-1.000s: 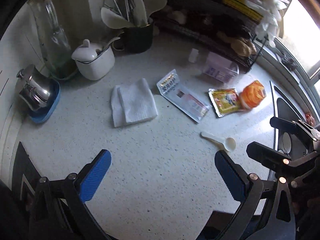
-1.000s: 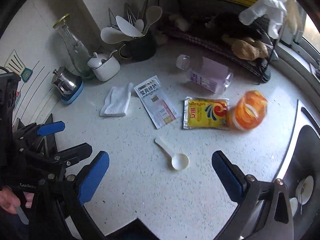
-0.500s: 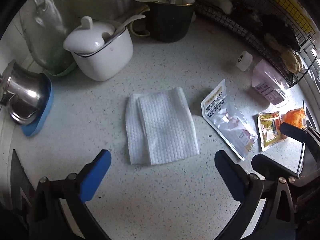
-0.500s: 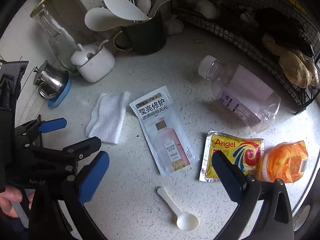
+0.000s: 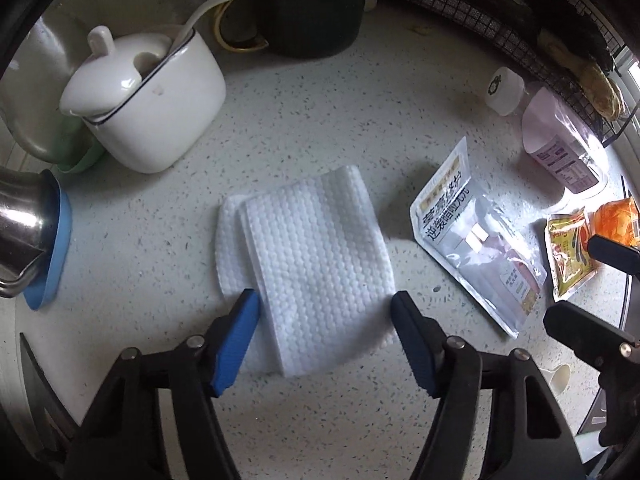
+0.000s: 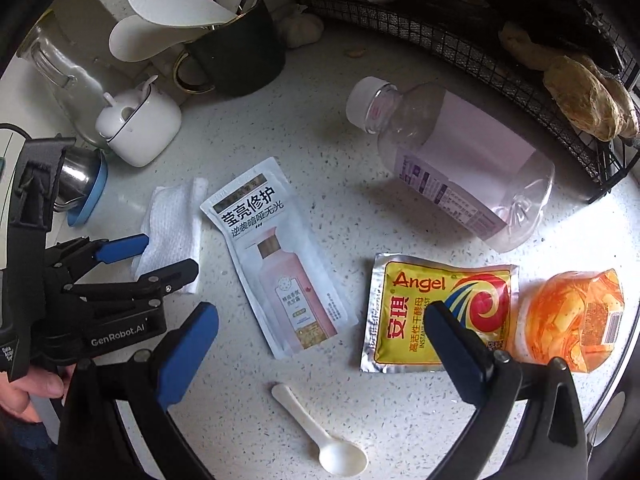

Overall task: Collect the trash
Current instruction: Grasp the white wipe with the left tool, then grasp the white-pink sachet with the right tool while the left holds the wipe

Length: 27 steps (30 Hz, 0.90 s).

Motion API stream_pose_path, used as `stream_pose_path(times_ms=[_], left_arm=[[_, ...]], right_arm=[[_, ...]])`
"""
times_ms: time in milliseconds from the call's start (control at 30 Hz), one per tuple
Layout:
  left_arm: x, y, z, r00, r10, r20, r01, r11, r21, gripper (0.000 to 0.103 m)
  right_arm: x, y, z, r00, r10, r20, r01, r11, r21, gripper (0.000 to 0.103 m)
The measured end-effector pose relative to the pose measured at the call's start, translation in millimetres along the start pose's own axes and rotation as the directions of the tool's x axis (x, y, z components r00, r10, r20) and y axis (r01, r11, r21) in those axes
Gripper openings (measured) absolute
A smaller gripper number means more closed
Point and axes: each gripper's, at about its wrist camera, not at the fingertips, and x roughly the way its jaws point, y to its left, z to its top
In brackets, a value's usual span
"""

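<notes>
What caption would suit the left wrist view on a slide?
Left gripper closing around a folded white paper towel on a speckled countertop, other trash lying nearby.

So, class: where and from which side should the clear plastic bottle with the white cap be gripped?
Grip the clear plastic bottle across its labelled middle, coming from above. It lies on its side on the speckled counter, so its round body is exposed, while its white cap offers a narrower hold.

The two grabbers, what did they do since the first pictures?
Both came down closer to the counter. The left gripper went wide to narrower; its jaws are closing around the white wipe. The right gripper stays open, holding nothing. The wipe, pouch and spoon lie unmoved.
</notes>
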Motion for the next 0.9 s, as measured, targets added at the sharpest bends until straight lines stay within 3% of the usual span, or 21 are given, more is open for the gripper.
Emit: stream_pose_path(times_ms=[100,133,167,433,600,900], left_arm=[[-7,2,-7,1.0,-0.026,0.017,0.027,0.999,-0.034,0.019],[-9,4,-10,0.999,-0.041,0.019,0.042,0.998,-0.055,0.009],[-9,6,-12,0.998,-0.059,0.021,0.06,0.996,-0.068,0.007],[-35,25,-31,0.993,-0.095,0.074,0.104,0.986,-0.131,0.005],[-53,43,-33,0.993,-0.066,0.102,0.081,0.986,-0.148,0.005],[-41,45,-33,0.996,-0.044,0.076,0.056,0.986,-0.158,0.005]], right_arm=[[-2,1,-1,1.0,-0.001,0.003,0.001,1.0,-0.002,0.102],[-2,2,-2,1.0,0.0,0.004,0.0,1.0,-0.007,0.102],[-3,3,-2,1.0,-0.001,0.004,0.001,1.0,-0.013,0.102],[-2,23,0,1.0,0.028,-0.002,-0.028,0.995,-0.096,0.102],[3,44,22,0.999,0.04,0.021,-0.035,0.984,-0.177,0.102],[35,72,62,0.996,0.087,-0.014,-0.087,0.932,-0.352,0.102]])
